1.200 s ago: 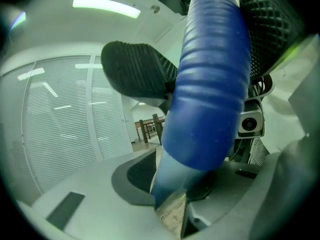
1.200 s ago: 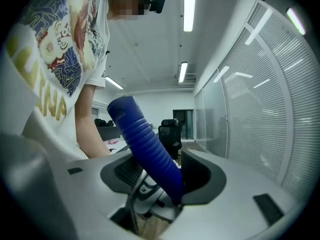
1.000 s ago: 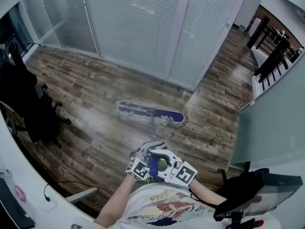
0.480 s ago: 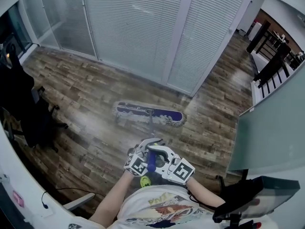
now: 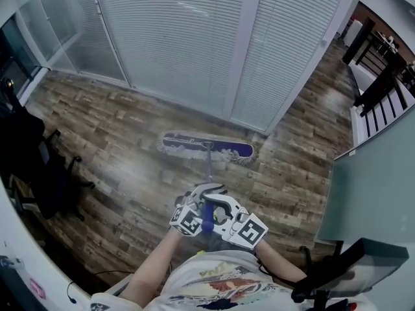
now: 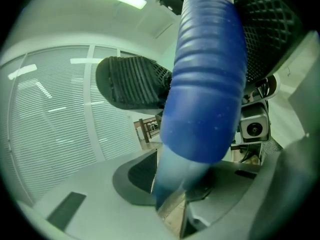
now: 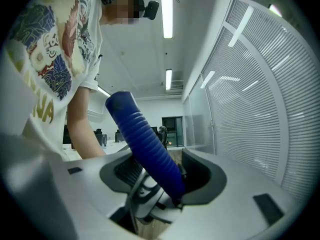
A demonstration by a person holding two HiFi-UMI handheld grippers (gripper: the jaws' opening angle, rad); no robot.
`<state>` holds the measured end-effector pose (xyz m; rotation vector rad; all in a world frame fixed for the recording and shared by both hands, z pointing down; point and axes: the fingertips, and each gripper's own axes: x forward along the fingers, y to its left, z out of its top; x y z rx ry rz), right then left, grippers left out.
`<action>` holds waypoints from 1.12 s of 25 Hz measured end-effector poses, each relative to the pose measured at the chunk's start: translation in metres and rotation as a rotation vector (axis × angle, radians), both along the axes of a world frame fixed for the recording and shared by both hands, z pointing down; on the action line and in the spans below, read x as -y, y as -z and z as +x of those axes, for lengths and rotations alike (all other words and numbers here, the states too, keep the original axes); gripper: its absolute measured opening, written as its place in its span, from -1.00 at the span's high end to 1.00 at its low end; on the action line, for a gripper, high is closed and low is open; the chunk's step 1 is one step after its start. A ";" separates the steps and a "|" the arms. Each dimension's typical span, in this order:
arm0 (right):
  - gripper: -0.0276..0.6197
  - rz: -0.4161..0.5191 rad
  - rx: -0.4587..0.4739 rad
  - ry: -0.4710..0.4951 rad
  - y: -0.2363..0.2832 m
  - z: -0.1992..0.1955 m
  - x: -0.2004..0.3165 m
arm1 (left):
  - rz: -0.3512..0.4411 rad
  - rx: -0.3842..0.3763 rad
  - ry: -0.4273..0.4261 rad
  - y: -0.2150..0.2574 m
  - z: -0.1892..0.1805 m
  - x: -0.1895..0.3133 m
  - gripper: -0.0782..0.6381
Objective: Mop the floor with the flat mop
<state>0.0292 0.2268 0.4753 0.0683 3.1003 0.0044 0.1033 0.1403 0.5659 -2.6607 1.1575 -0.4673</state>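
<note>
- Step in hand: a mopping stroke was under way. The mop's head [image 5: 207, 149] lay flat on the floor [image 5: 117, 128], crosswise to the person and close to the foot of the blinds [image 5: 181, 37]. Its pole [image 5: 209, 168] ran back to the blue grip [image 7: 142, 144] in front of the person's chest.
- Left tongs [image 6: 200, 59]: nearly closed, pinching the grip, whose ribbed blue sleeve filled the gap between the pads.
- Right tongs [image 7: 162, 174]: set wider, but also clamped on the grip, which stood between the pads and leaned up and to the left in the right gripper view.
- Next move, as I judged it: the head had little floor left ahead before the blinds. The stroke would have to end there, then draw back or swing sideways onto unmopped boards. That called for both holds to stay firm and the head to stay flat, so the fringe wiped rather than lifted.
- Risk: pushing on could have knocked the head against the base of the blinds.
- Against the earlier frames: the head sat nearer the blinds and lay more level across the view — a second before, its right end dipped towards the person. Both tongs kept the same hold on the grip. The dark chair [image 5: 32, 154] at the left had slid towards the picture's edge, so the person seemed to have gone forward with the mop.
</note>
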 end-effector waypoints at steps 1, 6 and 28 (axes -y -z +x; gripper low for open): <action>0.20 -0.004 0.009 -0.004 0.001 -0.003 0.020 | -0.003 0.006 -0.005 0.000 -0.003 0.019 0.61; 0.20 -0.037 0.038 -0.035 0.005 -0.017 0.119 | -0.019 0.025 -0.023 0.001 -0.018 0.116 0.61; 0.18 -0.163 0.004 -0.057 -0.010 -0.033 0.170 | -0.076 0.035 -0.014 -0.010 -0.039 0.168 0.58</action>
